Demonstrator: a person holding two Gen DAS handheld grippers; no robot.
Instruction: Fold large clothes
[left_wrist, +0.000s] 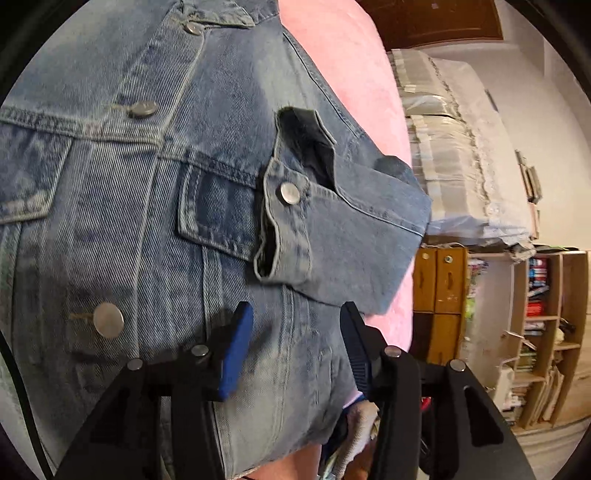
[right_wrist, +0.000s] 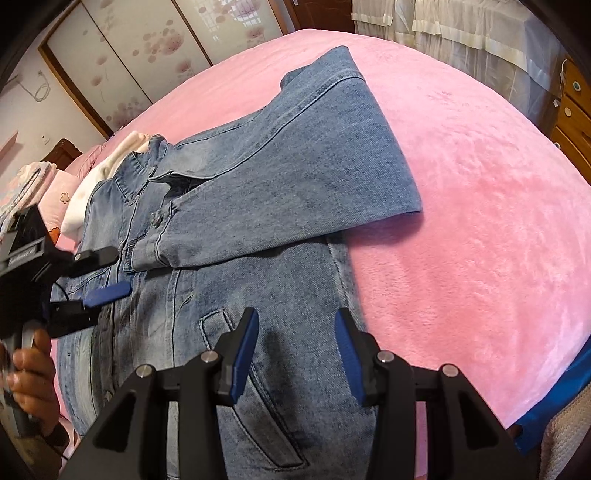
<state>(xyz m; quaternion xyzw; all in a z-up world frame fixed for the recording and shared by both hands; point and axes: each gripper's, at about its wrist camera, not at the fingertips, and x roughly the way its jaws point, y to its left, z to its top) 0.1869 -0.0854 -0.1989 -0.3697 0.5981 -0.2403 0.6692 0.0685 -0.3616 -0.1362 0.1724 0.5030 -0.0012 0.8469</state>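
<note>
A faded denim jacket (right_wrist: 229, 280) lies flat on the plush pink bed (right_wrist: 480, 206), one sleeve (right_wrist: 295, 184) folded across its chest; left gripper (left_wrist: 295, 332) and right gripper (right_wrist: 295, 339) hover above, jaws apart, empty

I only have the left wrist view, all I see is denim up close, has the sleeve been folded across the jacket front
Observer: Yes. In the right wrist view one sleeve lies folded across the chest of the denim jacket, its cuff near the button line.
Operator: What is the jacket lying on?
Observer: A pink blanket covering a bed, with bare blanket beyond the folded sleeve.
Operator: Is my left gripper holding anything?
Observer: No. The left gripper hovers near the cuff with its jaws apart and no fabric between them.
Operator: And the right gripper?
Observer: The right gripper is open too, above the lower front near a slanted pocket.
</note>
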